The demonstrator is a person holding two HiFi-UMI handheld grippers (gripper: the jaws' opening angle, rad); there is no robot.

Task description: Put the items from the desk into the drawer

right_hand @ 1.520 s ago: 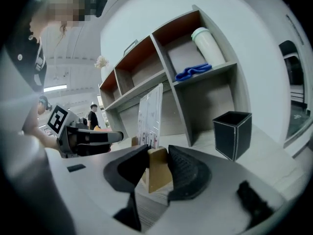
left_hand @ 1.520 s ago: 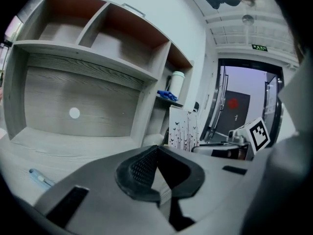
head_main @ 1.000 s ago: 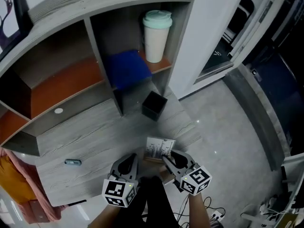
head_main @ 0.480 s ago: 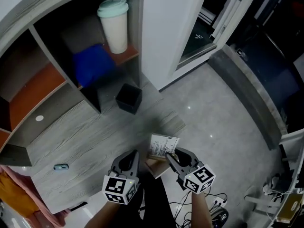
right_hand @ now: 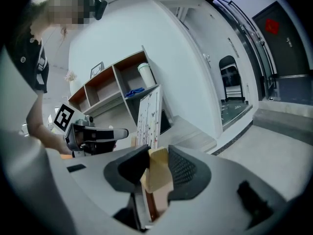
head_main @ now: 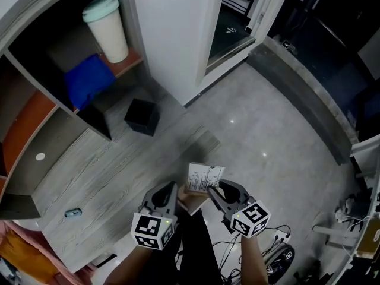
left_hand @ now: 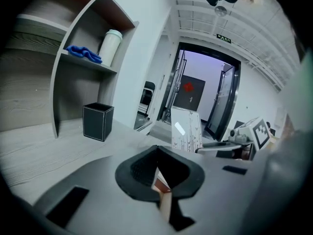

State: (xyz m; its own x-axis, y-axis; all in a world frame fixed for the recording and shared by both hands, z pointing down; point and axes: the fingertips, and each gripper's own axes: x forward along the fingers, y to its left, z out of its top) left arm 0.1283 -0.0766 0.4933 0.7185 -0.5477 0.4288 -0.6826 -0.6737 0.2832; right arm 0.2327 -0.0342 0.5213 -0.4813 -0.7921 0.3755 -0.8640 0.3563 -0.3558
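A white printed card (head_main: 203,179) stands upright in a wooden base (head_main: 191,202). Both grippers hold that base over the desk's (head_main: 119,171) near right corner. My left gripper (head_main: 170,196) is shut on the base's left end, and a thin wooden edge (left_hand: 164,195) shows between its jaws. My right gripper (head_main: 217,193) is shut on the right end, with the pale wood block (right_hand: 159,177) pinched between its pads. The card (right_hand: 148,116) rises just past the right jaws, and the card (left_hand: 187,129) also shows ahead of the left ones.
A black open box (head_main: 141,116) stands on the desk by the shelf unit. A pale lidded cup (head_main: 108,27) and a blue cloth (head_main: 88,82) sit in a shelf cubby. A small bluish item (head_main: 73,212) lies at the desk's left. Cables (head_main: 279,257) lie on the floor.
In the head view the desk and shelves have slid left while the floor fills the right. Both grippers, still shut on the card stand, have shifted toward the desk's right corner.
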